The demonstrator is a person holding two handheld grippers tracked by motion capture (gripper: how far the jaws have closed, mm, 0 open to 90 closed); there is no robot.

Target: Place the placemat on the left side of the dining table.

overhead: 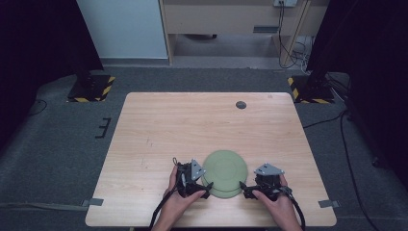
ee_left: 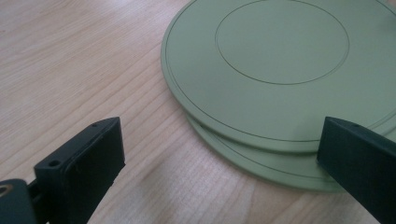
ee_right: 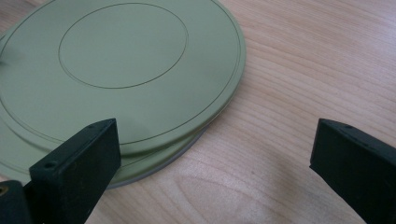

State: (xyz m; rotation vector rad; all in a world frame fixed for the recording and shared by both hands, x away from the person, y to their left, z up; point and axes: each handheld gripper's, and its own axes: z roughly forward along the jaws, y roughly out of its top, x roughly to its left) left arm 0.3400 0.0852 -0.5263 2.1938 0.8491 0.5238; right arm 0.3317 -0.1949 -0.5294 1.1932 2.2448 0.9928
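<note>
A: Where on the table (overhead: pixel 159 125)?
B: Near edge, middle: two green plates (overhead: pixel 224 172) stacked, upper one shifted slightly far off the lower.
A: Left gripper (overhead: pixel 201 187)?
B: Just beside the stack's left rim, jaws spread wide, grasping nothing.
A: Right gripper (overhead: pixel 246 187)?
B: At the stack's right rim, likewise released, holding nothing.

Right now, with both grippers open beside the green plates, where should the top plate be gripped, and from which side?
Probably at its thin rim, from the side. The top plate lies flat and shifted on the lower plate, so its edge overhangs toward the right gripper. There one jaw could slip beneath the rim. The left gripper faces the stepped edge, a harder entry.
</note>
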